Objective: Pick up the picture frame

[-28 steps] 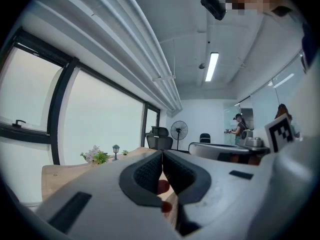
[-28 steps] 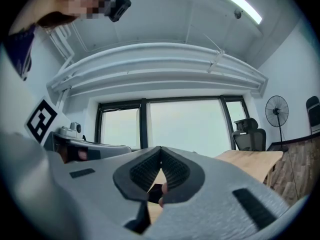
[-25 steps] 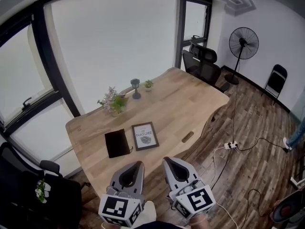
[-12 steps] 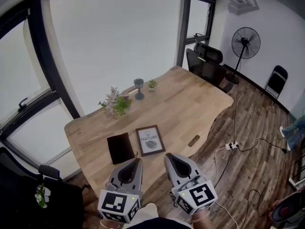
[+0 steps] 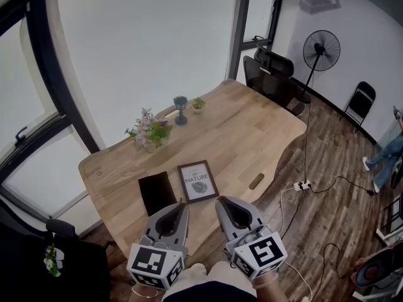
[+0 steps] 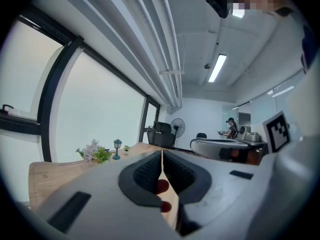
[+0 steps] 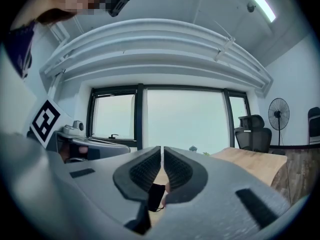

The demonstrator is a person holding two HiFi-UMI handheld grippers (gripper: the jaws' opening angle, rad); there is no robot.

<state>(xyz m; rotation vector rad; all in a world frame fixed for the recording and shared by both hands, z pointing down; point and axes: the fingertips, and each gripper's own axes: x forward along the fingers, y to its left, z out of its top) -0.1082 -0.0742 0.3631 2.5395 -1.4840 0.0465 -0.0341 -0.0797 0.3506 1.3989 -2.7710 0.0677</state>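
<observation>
**Both claws shut, frame flat on the table just ahead**

Nearest, the left gripper (image 5: 181,207) and right gripper (image 5: 222,202) sit side by side just short of the frame (image 5: 197,181), tips aimed toward it. Each gripper's own view shows its jaws pressed together with nothing between them, so neither has hold of anything.

The frame lies face up on the wooden table (image 5: 252,137), close to the near edge and just beyond the two tips. A black pad (image 5: 157,192) lies just left of the frame, not quite touching it. A power strip (image 5: 301,185) sits on the floor, well right of the frame.

The frame looks light and stiff: a thin dark rim around a white print. The front is probably glazed, so likely slick and breakable. Lying flat, it gives little to bite on; the rim is the place to hold, probably the near or right edge, away from the pad. The jaws must open first, and one would need to get under the rim.

On the print, "NATURE" reads clearly under a smaller line that seems to say "OF". The grippers' cubes carry only square markers.

Farther off, beyond the frame, stand a plant (image 5: 149,133), a little lamp figure (image 5: 181,110) and a tiny pot (image 5: 198,104). Past them are office chairs (image 5: 271,68) and a fan (image 5: 321,50).
</observation>
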